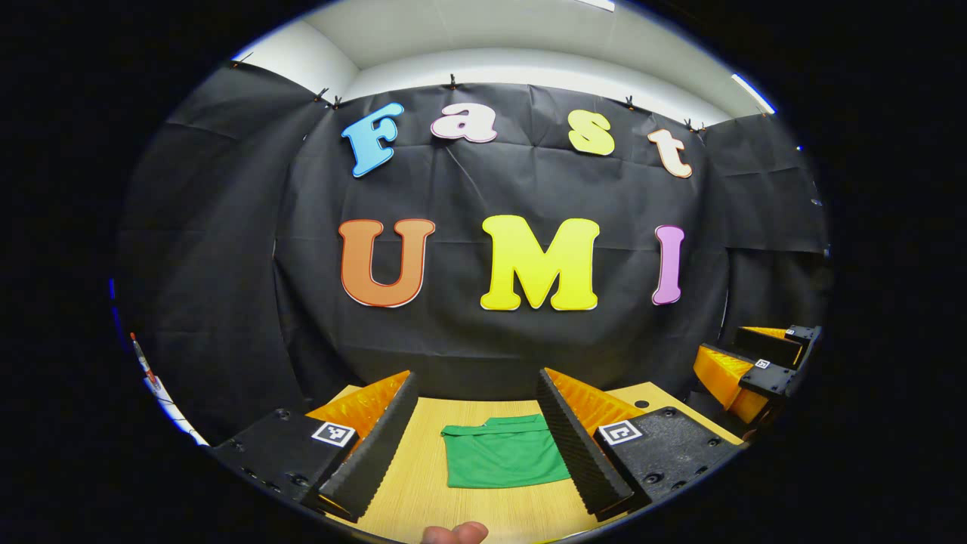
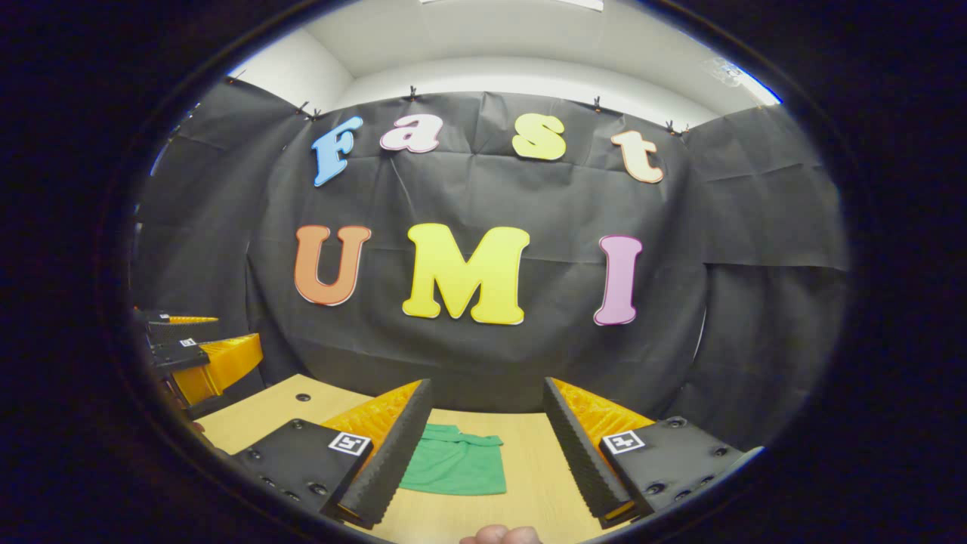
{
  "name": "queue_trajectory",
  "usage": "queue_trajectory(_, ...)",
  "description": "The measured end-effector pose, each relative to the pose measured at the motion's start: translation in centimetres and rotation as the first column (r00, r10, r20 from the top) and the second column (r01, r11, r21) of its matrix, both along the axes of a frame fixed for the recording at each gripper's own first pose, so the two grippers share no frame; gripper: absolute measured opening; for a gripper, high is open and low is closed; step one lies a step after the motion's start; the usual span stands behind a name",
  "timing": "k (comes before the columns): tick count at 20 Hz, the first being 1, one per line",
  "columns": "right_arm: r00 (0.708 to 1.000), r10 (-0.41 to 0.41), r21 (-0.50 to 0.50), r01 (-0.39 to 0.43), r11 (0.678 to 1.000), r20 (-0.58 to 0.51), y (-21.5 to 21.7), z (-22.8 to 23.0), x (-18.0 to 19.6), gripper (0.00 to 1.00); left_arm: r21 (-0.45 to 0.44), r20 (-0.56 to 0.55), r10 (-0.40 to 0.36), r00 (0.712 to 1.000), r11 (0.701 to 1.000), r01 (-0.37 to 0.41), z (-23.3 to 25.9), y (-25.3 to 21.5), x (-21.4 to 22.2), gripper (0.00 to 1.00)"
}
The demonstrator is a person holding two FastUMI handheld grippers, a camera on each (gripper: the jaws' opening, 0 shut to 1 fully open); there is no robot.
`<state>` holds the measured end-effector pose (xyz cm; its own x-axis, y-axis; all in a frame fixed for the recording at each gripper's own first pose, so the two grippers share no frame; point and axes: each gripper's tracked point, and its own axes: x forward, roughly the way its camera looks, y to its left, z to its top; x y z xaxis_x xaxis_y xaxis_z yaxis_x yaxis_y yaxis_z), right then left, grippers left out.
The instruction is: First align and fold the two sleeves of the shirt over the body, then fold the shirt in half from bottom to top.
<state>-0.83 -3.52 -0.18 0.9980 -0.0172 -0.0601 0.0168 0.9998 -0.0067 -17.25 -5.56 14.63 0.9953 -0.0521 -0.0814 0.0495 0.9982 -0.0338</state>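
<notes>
A green shirt [image 1: 505, 455] lies folded into a compact rectangle on the wooden table [image 1: 423, 483], collar toward the far wall. In the left gripper view my left gripper [image 1: 472, 495] hangs open above the table, short of the shirt, with nothing between its fingers. The right gripper [image 1: 763, 370] appears at the right edge of that view, raised, and it looks open. In the right gripper view the shirt [image 2: 457, 462] lies ahead and slightly left, and my right gripper [image 2: 483, 506] stands open and empty above the table. The left gripper [image 2: 189, 351] shows at the far left.
The black cloth wall [image 1: 491, 332] rises just behind the table's far edge. A fingertip [image 1: 453, 533] shows at the bottom of the left gripper view and another fingertip [image 2: 500, 535] in the right gripper view. Small holes mark the table's corners [image 2: 303, 397].
</notes>
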Motion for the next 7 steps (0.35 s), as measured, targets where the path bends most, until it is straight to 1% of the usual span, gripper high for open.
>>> queue_trajectory(1, 1.000, 0.005, 0.000, -0.005, 1.000, -0.002, 0.19, -0.05, -0.32, 0.95, -0.001, 0.001, 0.000, 1.000, 1.000, 0.000, 0.05, 0.03, -0.15, 1.00)
queue_trajectory(2, 1.000, 0.008, -0.002, -0.008, 1.000, -0.003, 0.27, -0.14, -0.60, 0.93, 0.001, 0.002, 0.001, 1.000, 1.000, -0.001, 0.13, 0.06, -0.26, 1.00)
queue_trajectory(3, 1.000, 0.009, -0.001, -0.009, 1.000, -0.001, 0.35, -0.13, -0.64, 0.95, 0.001, 0.008, 0.001, 1.000, 1.000, -0.001, 0.27, 0.07, -0.29, 1.00)
queue_trajectory(6, 1.000, 0.007, -0.001, -0.007, 1.000, 0.003, 0.29, 0.06, -0.62, 0.93, 0.006, 0.007, -0.005, 1.000, 1.000, 0.005, 0.16, -0.12, -0.35, 1.00)
queue_trajectory(7, 1.000, 0.006, -0.001, -0.006, 1.000, 0.007, 0.25, 0.12, -0.66, 0.95, 0.007, 0.012, -0.006, 1.000, 1.000, 0.006, 0.30, -0.13, -0.29, 1.00)
